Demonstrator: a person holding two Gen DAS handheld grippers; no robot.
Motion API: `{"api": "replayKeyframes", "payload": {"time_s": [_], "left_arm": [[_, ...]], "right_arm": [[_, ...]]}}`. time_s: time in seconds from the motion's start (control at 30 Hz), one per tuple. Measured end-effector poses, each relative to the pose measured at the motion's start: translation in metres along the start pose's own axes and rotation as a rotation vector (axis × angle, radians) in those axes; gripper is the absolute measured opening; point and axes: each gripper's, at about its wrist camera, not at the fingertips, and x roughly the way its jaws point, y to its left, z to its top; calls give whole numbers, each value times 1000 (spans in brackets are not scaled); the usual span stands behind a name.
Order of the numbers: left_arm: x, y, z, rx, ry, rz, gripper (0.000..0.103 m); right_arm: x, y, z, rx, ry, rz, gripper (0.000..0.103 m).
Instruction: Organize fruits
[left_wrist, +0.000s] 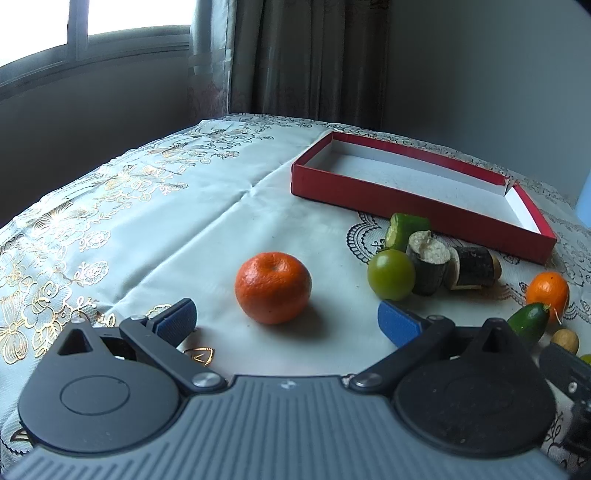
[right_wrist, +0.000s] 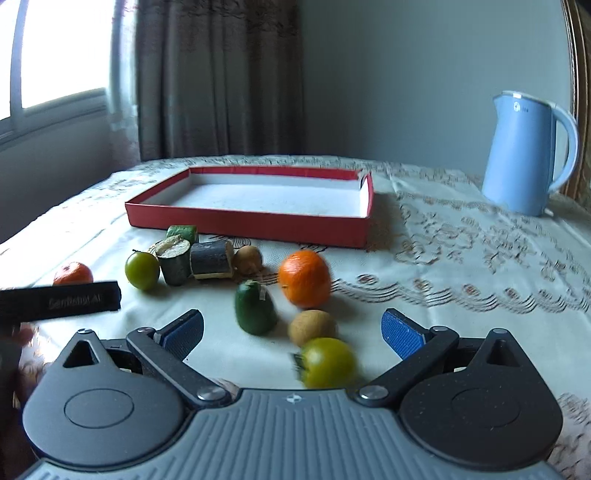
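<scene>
Both grippers hover with fingers apart: the left gripper (left_wrist: 287, 318) near an orange (left_wrist: 273, 287), the right gripper (right_wrist: 292, 330) over scattered fruit before the red tray (right_wrist: 247, 223).

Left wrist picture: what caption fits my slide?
Open left gripper faces an orange before the empty red tray.

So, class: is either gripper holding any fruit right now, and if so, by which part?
Nothing is held. The left gripper and right gripper both have their jaws open, above the table.
</scene>
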Motion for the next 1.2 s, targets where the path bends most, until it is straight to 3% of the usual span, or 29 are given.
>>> {"api": "replayKeyframes", "payload": {"time_s": [0.2,0.5,0.7,0.83,1.13,1.2], "left_arm": [[-2,0,-1,-4,3,-11,103],[-3,1,1,-11,7,-16,103],[-3,1,1,-11,7,-16,103],[-3,1,1,-11,8,-16,103],[-3,1,1,-11,7,-16,103],[-3,1,1,-9,3,-16,103]], "right_arm": [[-27,-45,-7,-55,-71,109,103],[-22,-56,-5,-94,7,192,102],[-13,-45,-8,-110,55,224,82],[-6,-44,-7,-94,83,236,61],[3,-48,-5,-70,106,224,58],[6,-49,-5,-66,114,231,48]]}}
